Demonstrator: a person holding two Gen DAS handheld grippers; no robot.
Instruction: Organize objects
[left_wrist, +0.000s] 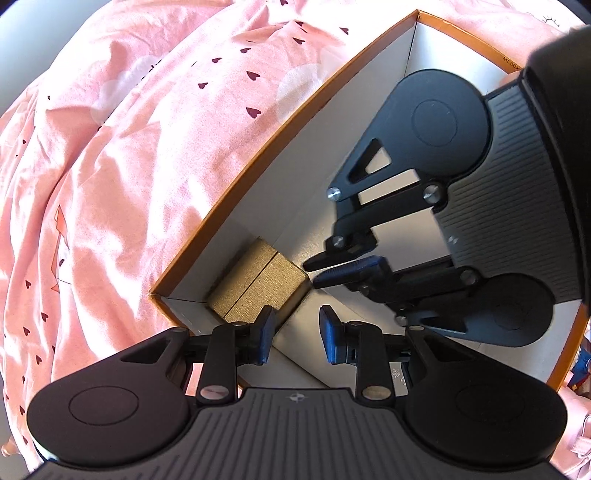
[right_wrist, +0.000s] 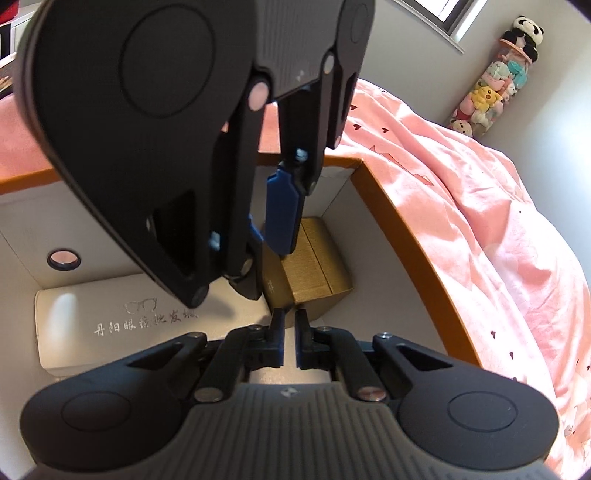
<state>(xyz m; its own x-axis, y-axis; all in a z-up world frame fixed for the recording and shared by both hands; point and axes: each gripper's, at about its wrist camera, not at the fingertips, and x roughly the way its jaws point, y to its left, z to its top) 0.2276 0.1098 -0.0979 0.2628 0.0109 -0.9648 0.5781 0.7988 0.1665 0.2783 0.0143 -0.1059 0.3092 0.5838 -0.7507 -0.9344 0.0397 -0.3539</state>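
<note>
So both my grippers were down inside 1 orange-rimmed cardboard box (left_wrist: 258, 155) sitting on the pink heart-print bedding (left_wrist: 129, 147). I counted 2 things in the box: 1 gold box (right_wrist: 314, 269) tucked in the far corner, middle of the right wrist view, and 1 white glasses case (right_wrist: 110, 325) with silver lettering, lower left of that view. My right gripper (right_wrist: 290, 339) was pinched nearly closed with nothing between its pads, just short of the gold box. My left gripper (left_wrist: 295, 328) had its 2 blue pads slightly apart, holding nothing, hanging right over the gold box. 1 tall tube of plush toys (right_wrist: 495, 85) stood in the upper right.
</note>
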